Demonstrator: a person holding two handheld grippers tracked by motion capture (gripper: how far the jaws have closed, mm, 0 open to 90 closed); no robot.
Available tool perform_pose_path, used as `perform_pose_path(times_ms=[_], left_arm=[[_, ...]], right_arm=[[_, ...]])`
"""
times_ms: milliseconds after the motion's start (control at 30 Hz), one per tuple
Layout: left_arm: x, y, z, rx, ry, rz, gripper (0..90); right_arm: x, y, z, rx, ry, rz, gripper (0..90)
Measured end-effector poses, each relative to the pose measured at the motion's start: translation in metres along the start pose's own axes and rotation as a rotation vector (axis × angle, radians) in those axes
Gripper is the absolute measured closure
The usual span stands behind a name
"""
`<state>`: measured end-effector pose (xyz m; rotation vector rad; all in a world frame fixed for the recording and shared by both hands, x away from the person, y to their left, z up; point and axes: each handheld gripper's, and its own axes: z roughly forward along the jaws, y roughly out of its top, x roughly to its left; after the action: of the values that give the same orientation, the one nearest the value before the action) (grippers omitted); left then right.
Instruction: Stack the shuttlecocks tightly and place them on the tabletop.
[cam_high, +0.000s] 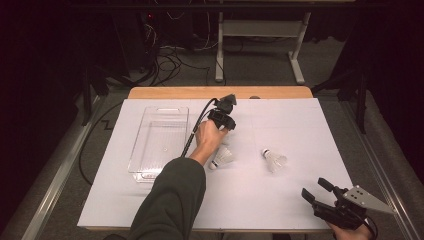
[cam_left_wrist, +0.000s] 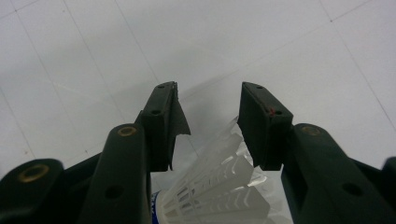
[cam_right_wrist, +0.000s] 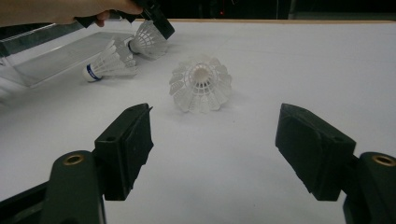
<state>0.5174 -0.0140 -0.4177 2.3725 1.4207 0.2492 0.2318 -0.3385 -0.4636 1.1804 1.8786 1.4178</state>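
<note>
- A clear plastic tray (cam_high: 159, 142) lies on the left part of the white table cover (cam_high: 280, 195), its long side running away from the person; in the high view nothing shows inside it. In the right gripper view the same tray appears at the upper left edge.
- Just right of the tray, the person's left forearm reaches forward across the table, and the left gripper (cam_high: 223, 111) is held past the middle of the cover, pointing down at the surface, with its black cable looping back beside the tray.
- In the left gripper view the left gripper's jaws stand apart with a white shuttlecock (cam_left_wrist: 219, 186) between them, feather skirt toward the tips; the right jaw seems to touch the feathers while a gap shows beside the left jaw, so they are not pressed onto it. The right gripper view shows this shuttlecock (cam_right_wrist: 148, 39) resting on the table under that gripper.
- A second shuttlecock (cam_high: 221, 158) with a blue band on its cork lies on its side just beside the person's left wrist, between the tray and the table's middle.
- Farther right, a third shuttlecock (cam_high: 274, 160) lies well apart from both grippers; in the right gripper view its open skirt faces the camera.
- At the near right corner the right gripper (cam_high: 317, 190) is held low over the table, its jaws spread wide with nothing between them, aimed toward the third shuttlecock.
</note>
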Motion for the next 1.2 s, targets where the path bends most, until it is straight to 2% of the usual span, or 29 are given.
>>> perform_pose_path(times_ms=[367,533,1000,1100,1200], left_arm=[[0.000,-0.001,-0.002,0.000,-0.003,0.012,53.4],[-0.002,0.000,-0.004,-0.011,-0.023,0.014,50.8],[-0.001,-0.002,-0.016,-0.049,-0.044,0.028,38.2],[-0.001,-0.003,-0.019,-0.053,-0.056,0.045,38.9],[0.001,-0.004,-0.022,-0.064,-0.066,0.042,40.1]], right_arm=[[0.000,0.000,0.000,0.002,0.000,-0.008,27.9],[0.000,0.000,0.000,0.002,0.000,-0.001,27.9],[0.000,0.000,0.000,0.003,-0.001,-0.009,27.9],[0.000,0.000,0.000,0.001,-0.002,-0.009,28.0],[0.000,0.000,0.000,0.002,-0.002,-0.010,28.0]])
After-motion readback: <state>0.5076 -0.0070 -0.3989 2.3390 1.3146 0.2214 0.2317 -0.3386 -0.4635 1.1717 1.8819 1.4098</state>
